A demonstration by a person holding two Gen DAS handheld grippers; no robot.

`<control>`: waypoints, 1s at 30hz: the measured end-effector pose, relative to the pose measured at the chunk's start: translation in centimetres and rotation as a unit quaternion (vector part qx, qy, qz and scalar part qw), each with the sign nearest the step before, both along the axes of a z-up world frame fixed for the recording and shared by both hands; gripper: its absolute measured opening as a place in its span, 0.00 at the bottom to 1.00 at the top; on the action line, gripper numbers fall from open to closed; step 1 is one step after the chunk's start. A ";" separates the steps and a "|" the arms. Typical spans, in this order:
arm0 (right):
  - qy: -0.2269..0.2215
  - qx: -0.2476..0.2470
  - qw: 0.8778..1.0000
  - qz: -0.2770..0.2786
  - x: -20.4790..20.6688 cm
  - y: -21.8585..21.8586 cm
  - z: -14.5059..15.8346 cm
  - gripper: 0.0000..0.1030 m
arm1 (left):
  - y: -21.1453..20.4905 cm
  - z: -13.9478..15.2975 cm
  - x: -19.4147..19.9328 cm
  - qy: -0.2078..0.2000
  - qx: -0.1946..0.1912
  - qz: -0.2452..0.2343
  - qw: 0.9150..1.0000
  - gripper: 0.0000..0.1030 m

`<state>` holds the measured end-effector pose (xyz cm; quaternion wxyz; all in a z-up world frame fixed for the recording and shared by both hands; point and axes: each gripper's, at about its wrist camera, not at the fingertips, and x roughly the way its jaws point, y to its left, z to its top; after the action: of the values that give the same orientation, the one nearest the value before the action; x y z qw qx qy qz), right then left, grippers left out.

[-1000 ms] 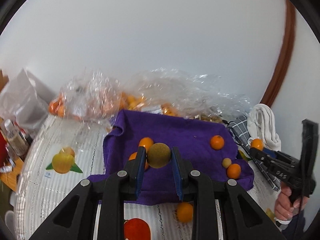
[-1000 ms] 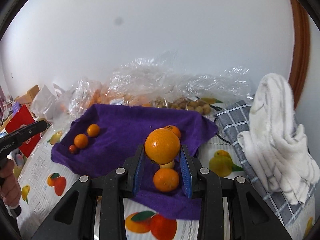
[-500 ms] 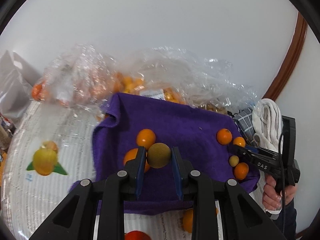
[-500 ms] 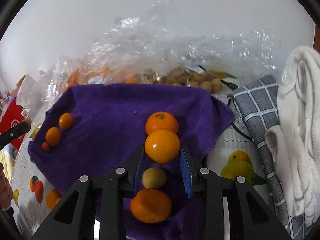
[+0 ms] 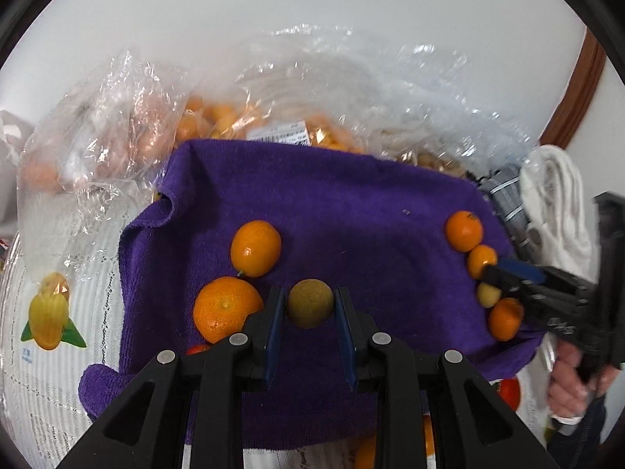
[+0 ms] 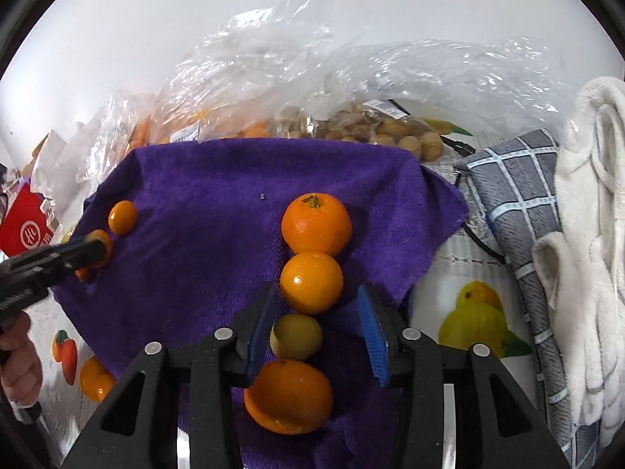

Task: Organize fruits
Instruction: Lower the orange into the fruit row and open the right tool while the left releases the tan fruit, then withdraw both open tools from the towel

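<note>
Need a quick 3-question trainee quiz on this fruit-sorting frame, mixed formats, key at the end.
1. True or false: the left gripper is shut on a greenish-brown fruit.
2. The orange between the right gripper's opening jaws lies on: A) grey checked cloth B) purple towel C) white towel
3. Fill in: in the right wrist view, a row of ___ fruits runs through the right gripper's gap.

Key: 1 true; 2 B; 3 four.

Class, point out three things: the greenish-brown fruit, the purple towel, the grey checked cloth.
greenish-brown fruit (image 5: 310, 308), left wrist view, front face.
purple towel (image 6: 218, 195), right wrist view, bare middle.
grey checked cloth (image 6: 515, 191), right wrist view, upper fold.
</note>
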<state>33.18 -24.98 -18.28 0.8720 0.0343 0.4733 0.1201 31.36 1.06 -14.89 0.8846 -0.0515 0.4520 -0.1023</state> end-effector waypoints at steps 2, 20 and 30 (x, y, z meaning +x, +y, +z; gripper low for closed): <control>-0.004 0.000 1.000 -0.006 -0.5 -0.4 0.7 0.45 | -0.4 -0.5 0.3 0.008 0.011 0.003 1.000 0.24; -0.038 -0.032 0.998 -0.037 -6.6 0.4 4.1 0.48 | -0.4 1.4 -2.7 -0.023 0.039 0.013 0.999 0.52; -0.061 -0.051 0.996 -0.034 -11.7 3.5 5.2 0.48 | 4.0 4.2 -9.8 -0.065 0.054 0.045 0.995 0.53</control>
<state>21.44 -21.46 -13.06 0.9032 -0.0017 0.4238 0.0681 21.54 5.07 -10.71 0.9171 -0.0172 0.3961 -0.0411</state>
